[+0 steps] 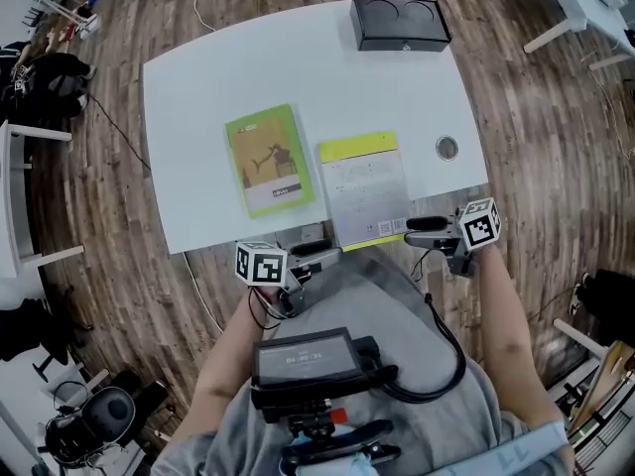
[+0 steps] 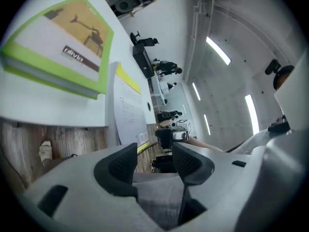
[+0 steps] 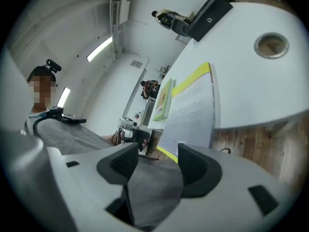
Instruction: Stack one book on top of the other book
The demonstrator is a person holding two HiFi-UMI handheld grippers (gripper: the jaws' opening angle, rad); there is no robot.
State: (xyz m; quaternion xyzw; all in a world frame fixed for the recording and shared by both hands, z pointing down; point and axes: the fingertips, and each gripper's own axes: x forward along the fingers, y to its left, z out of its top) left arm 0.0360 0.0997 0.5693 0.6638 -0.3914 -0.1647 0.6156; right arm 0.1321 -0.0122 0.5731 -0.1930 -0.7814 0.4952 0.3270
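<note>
A green-covered book lies flat on the white table. Right of it lies a white book with a yellow band, its near end sticking out over the table's front edge. My left gripper hovers just off that edge, left of the overhanging end, jaws open and empty. My right gripper faces it from the right, also open and empty. In the left gripper view the green book and white book lie beyond the gripper. The right gripper view shows the white book ahead of the gripper.
A black box stands at the table's far right corner. A round cable hole sits right of the white book. Wooden floor surrounds the table, with chairs and gear at the left and lower left. A device with a screen hangs at my chest.
</note>
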